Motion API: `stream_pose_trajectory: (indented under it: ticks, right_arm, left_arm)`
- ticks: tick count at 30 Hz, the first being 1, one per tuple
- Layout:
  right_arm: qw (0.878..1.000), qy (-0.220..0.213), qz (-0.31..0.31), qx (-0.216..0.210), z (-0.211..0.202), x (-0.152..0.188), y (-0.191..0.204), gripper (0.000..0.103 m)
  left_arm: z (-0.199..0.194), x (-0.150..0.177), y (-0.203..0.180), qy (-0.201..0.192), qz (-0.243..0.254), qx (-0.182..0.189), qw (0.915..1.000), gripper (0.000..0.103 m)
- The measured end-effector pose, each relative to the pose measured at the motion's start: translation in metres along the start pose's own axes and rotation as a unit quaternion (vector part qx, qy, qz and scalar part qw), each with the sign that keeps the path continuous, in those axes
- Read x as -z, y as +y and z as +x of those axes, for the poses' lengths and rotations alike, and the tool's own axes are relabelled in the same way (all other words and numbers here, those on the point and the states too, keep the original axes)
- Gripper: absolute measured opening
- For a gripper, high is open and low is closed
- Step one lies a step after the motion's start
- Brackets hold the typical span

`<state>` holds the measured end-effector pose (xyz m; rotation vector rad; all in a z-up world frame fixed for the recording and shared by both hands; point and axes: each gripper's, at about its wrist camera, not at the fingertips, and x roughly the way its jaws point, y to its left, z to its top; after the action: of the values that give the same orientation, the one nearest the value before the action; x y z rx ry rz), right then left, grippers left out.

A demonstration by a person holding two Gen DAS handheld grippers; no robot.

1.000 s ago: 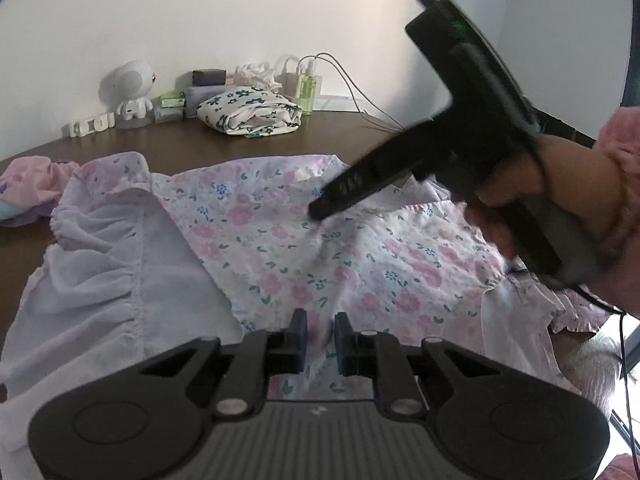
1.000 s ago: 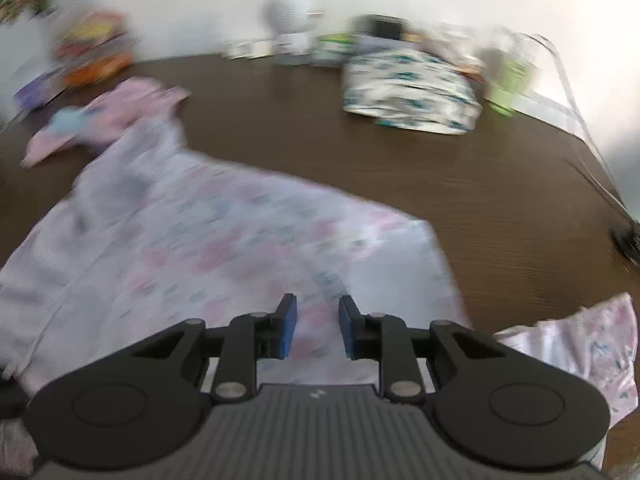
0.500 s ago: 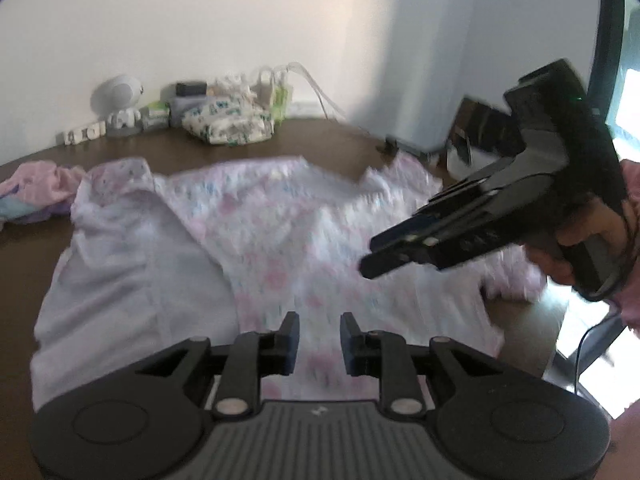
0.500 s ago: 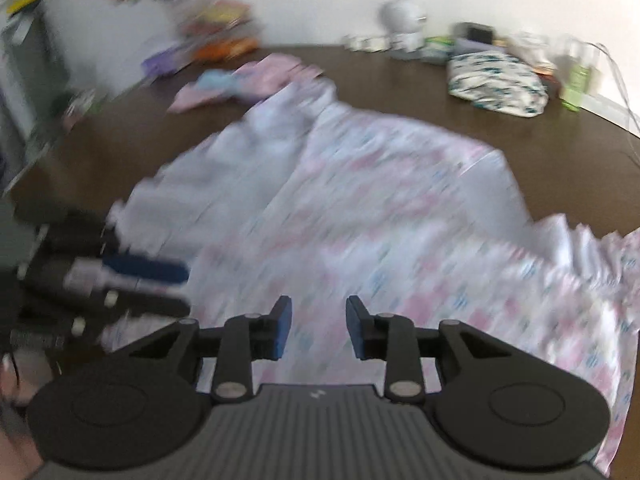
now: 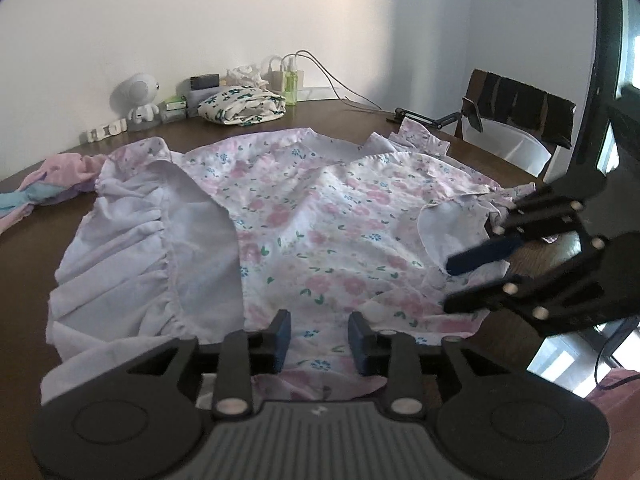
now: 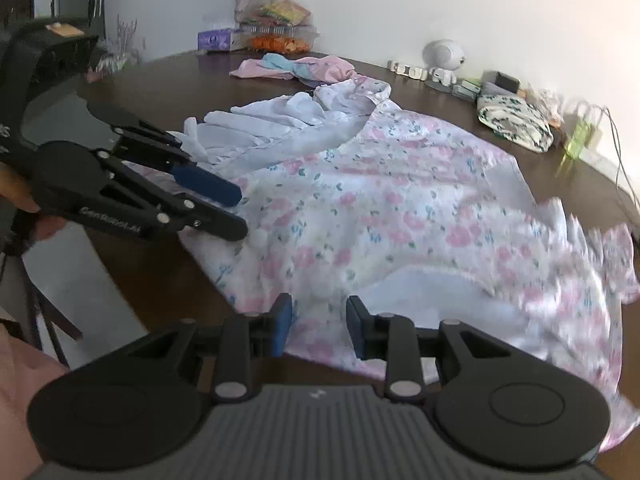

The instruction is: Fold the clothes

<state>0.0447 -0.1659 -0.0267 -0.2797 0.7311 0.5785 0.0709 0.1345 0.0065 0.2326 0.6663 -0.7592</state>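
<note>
- Left wrist view: the floral dress [image 5: 320, 216] lies spread flat across the brown table [image 5: 360, 114], its white ruffled lining turned up on the left.
- The left gripper [image 5: 319, 334] hangs over the dress's near hem, jaws apart, holding nothing.
- The right gripper [image 5: 456, 284] reaches in at the table's right edge, jaws apart over the dress's frilled edge.
- A folded floral garment [image 5: 242, 104] sits at the far edge, by the wall.
- Right wrist view: the right gripper [image 6: 319, 326] hovers over the dress [image 6: 400, 216] hem at the near edge, jaws apart.
- The left gripper [image 6: 240, 214] is gaping beside the dress's left border.
- A pink garment [image 6: 296, 69] lies at the far edge.

white robot toy [image 5: 138, 96] | green bottle [image 5: 291, 88] | chair [image 5: 516, 120] | tissue box [image 6: 215, 39]
</note>
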Motion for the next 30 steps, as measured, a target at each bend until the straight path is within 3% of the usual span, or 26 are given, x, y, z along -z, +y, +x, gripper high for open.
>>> stream_pose_trajectory:
  ticks: [1, 2, 3, 6, 8, 9, 10, 17, 23, 30]
  right_arm:
    - [1.000, -0.004, 0.017, -0.003, -0.002, 0.003, -0.003, 0.036]
    - [0.999, -0.008, 0.034, -0.007, -0.003, 0.006, -0.008, 0.041]
    - [0.998, -0.022, 0.059, -0.009, -0.008, 0.010, -0.013, 0.052]
    - [0.987, -0.089, 0.132, -0.008, -0.037, 0.017, -0.032, 0.076]
    - [0.979, -0.125, 0.164, 0.001, -0.058, 0.022, -0.044, 0.083]
    - [0.977, -0.132, 0.167, 0.011, -0.066, 0.024, -0.047, 0.092]
    - [0.976, -0.138, 0.170, 0.021, -0.074, 0.027, -0.051, 0.103]
    - [0.968, -0.138, 0.193, 0.080, -0.104, 0.050, -0.065, 0.103]
    - [0.967, -0.112, 0.198, 0.116, -0.106, 0.070, -0.063, 0.103]
    - [0.968, -0.095, 0.188, 0.138, -0.101, 0.080, -0.060, 0.103]
  left_arm:
    - [0.000, 0.000, -0.001, -0.002, -0.003, -0.001, 1.0000, 0.036]
    - [0.000, -0.001, -0.001, -0.002, -0.010, -0.001, 0.9999, 0.043]
    - [-0.003, -0.002, -0.001, -0.005, -0.020, -0.002, 0.9998, 0.056]
    - [-0.028, -0.004, 0.000, -0.057, -0.046, -0.013, 0.9973, 0.084]
    - [-0.050, -0.002, 0.001, -0.091, -0.060, -0.025, 0.9937, 0.097]
    - [-0.061, -0.001, 0.002, -0.107, -0.069, -0.033, 0.9913, 0.103]
    - [-0.067, 0.002, 0.002, -0.110, -0.077, -0.042, 0.9900, 0.103]
    - [-0.094, 0.027, -0.006, -0.095, -0.119, -0.089, 0.9843, 0.103]
    - [-0.091, 0.045, -0.021, -0.064, -0.126, -0.090, 0.9859, 0.103]
    - [-0.085, 0.049, -0.024, -0.058, -0.132, -0.100, 0.9845, 0.103]
